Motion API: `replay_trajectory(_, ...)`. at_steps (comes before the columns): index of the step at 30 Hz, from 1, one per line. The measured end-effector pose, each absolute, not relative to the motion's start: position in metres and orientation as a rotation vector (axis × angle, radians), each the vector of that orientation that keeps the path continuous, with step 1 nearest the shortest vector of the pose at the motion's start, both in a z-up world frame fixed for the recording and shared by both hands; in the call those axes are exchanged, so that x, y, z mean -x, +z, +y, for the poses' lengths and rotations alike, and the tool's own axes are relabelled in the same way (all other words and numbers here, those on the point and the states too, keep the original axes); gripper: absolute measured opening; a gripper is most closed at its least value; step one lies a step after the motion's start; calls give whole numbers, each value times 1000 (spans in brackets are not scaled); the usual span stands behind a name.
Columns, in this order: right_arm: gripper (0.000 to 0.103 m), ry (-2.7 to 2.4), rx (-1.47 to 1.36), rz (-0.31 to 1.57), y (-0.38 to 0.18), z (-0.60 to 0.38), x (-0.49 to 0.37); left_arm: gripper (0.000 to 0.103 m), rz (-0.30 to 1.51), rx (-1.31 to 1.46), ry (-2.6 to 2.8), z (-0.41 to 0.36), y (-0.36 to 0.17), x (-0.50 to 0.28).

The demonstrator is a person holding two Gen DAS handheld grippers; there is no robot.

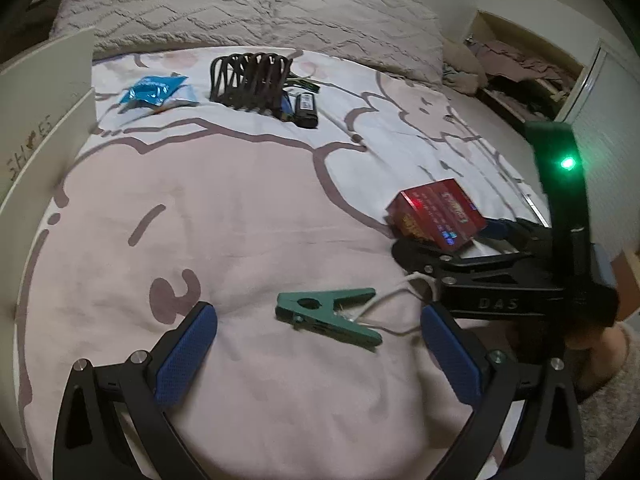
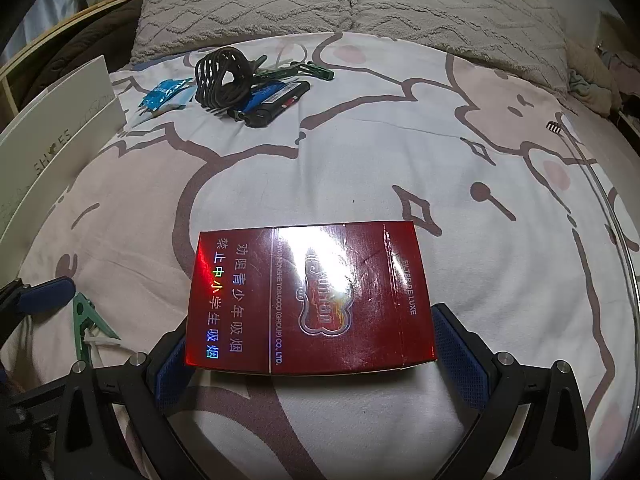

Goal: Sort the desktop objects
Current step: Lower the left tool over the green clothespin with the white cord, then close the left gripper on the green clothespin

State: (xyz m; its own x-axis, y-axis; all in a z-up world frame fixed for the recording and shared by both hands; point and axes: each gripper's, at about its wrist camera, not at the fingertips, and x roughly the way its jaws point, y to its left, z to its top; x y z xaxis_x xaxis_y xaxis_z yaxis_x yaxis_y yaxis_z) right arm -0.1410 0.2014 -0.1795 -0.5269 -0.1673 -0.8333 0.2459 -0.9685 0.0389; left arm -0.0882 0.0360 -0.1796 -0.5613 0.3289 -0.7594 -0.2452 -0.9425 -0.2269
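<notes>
The red cigarette pack (image 2: pixel 310 300) is probably light and fairly stiff: a thin card box that would dent if squeezed hard, wrapped in glossy film that looks slippery. The sensible hold is across its two short ends, where the card is stiffest, and that is where the right hand-held gripper (image 2: pixel 316 356) has it: the blue pads (image 2: pixel 458 356) press each end and the pack fills the gap between them, at about 6 o'clock in the right wrist view. From the left wrist view the pack (image 1: pixel 436 214) appears lifted off the bed (image 1: pixel 240 208), tilted, at about 3 o'clock.

It is deep red with a silver emblem, a column of rainbow-foil characters and the words "FILTER DE LUXE" along one edge; glare whitens its middle.

The left hand-held gripper (image 1: pixel 318 344) is spread wide and holds nothing; a green clothes peg (image 1: pixel 326 316) with a white cord lies on the bed between its fingers. At 11 to 12 o'clock sit a coiled black cable (image 1: pixel 250 80), a lighter (image 1: pixel 306 110) and a blue packet (image 1: pixel 156 90).
</notes>
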Motion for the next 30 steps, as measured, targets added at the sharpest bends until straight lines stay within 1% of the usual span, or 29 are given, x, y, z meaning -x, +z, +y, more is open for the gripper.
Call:
replay_trajectory(5, 103, -2564, -1377, 112, -177, 201, 141, 102, 30, 1259, 2581, 50, -184, 86)
replay_trajectory(11, 103, -2591, -1372, 204, -177, 193, 140, 102, 20, 1251, 2593, 46, -186, 90)
replay_trajectory(13, 103, -2586, -1378, 201, -178, 193, 140, 100, 37, 1243, 2601, 48, -185, 88)
replay_trajectory(15, 103, -2576, -1379, 165, -179, 197, 141, 93, 45, 1239, 2614, 47, -185, 88)
replay_trajectory(19, 103, -2573, -1378, 148, -180, 198, 140, 88, 43, 1226, 2623, 47, -184, 87)
replay_trajectory(21, 103, -2575, -1376, 151, -181, 198, 140, 82, 48, 1213, 2626, 47, -183, 86)
replay_trajectory(24, 103, -2576, -1370, 145, -181, 198, 140, 76, 62, 1198, 2629, 49, -182, 84)
replay_trajectory(27, 103, -2579, -1366, 146, -181, 198, 139, 72, 75, 1187, 2627, 51, -182, 83)
replay_trajectory(30, 103, -2583, -1363, 158, -181, 198, 139, 71, 88, 1183, 2628, 53, -182, 83)
